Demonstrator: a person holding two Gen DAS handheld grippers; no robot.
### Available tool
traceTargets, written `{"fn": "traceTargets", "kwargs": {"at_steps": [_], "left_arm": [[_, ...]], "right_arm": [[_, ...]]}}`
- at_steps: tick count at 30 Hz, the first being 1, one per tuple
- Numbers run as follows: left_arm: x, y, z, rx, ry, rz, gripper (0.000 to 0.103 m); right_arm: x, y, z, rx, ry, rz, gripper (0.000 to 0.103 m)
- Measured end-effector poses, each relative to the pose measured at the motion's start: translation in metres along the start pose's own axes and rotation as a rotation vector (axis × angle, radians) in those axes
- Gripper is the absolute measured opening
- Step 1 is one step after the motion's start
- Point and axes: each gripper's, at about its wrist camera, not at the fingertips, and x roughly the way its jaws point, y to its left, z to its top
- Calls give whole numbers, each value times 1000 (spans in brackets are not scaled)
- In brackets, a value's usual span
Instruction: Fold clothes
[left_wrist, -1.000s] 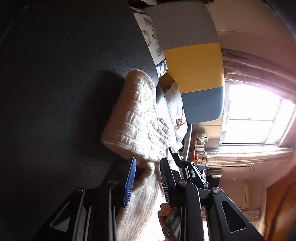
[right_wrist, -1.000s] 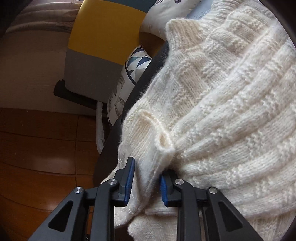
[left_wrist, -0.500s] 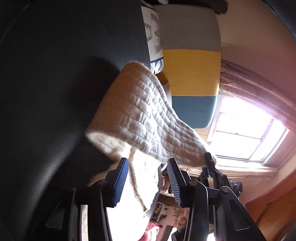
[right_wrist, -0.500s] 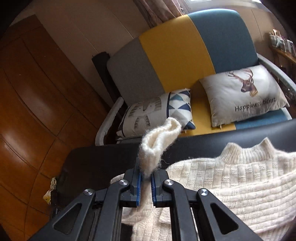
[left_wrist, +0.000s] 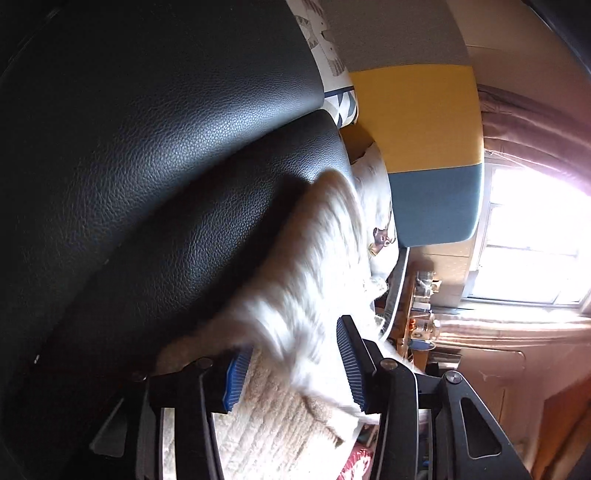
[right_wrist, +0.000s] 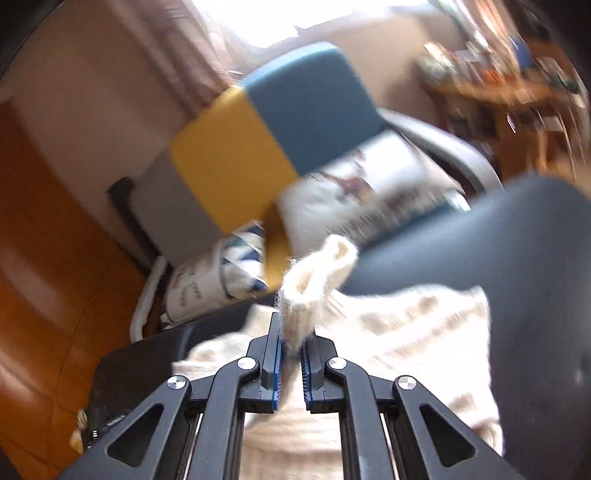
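Two grippers work a cream sweater (right_wrist: 388, 332) on the black cushion (left_wrist: 166, 177): right gripper (right_wrist: 291, 365) pinching its cuff, best carried level across, left gripper (left_wrist: 291, 373) spread wide, gripping nothing.

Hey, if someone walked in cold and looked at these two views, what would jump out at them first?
Probably the cream knit sweater, spread over a black leather surface, with its cuff pinched in the right hand-held gripper. Behind it stands a sofa in grey, yellow and blue blocks with printed cushions. In the left wrist view, the left hand-held gripper stands open around blurred knit.
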Motion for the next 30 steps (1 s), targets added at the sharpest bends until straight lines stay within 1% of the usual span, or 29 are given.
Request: {"fn": "traceTargets", "kwargs": {"at_steps": [3,5,6,7,8,10,11,14,15,16,17,18,19,20,23,25,27,28,30], "left_arm": [[0,-5,0,17,-11,22,45],[0,-6,-2,29,-17,34,43],[0,-8,-3,44,-24,43,40],[0,-9,-4,59,-31,52,33],[0,-10,-5,71,-32,52,20],[2,-9,-8,86,-35,43,10],[-3,5,-13,89,-38,25,8],[-11,9,-12,85,-69,-16,7],[-12,12,-12,74,-70,-29,7],[-14,17,-10,55,-79,-24,7],[-16,23,-9,36,-88,-18,7],[-16,28,-7,19,-87,-14,7],[-15,33,-5,3,-81,-12,7],[-14,37,-5,-5,-74,-3,7],[-17,40,-5,-3,-85,13,7],[-18,41,-6,0,-85,16,7],[-18,41,-5,2,-81,16,7],[-19,41,-5,5,-79,17,7],[-20,41,-4,8,-31,6,7]], "right_arm": [[21,-50,-20,110,65,-22,7],[34,-70,-29,167,78,-19,7],[37,-80,-33,196,80,-12,7],[33,-90,-36,225,78,3,7],[34,-98,-38,253,74,23,7],[36,-109,-40,290,72,53,7],[33,-111,-40,290,70,64,7],[20,-104,-36,259,35,134,7],[18,-96,-33,227,14,160,7],[16,-88,-32,189,2,167,7],[17,-84,-31,166,7,158,7],[25,-87,-34,175,46,117,7],[34,-92,-39,191,82,78,9],[42,-101,-45,224,104,63,10],[49,-126,-57,354,89,157,9],[47,-133,-58,399,77,185,9],[48,-129,-55,379,79,168,10],[47,-126,-53,365,80,156,13],[41,-119,-50,317,89,104,13]]}}
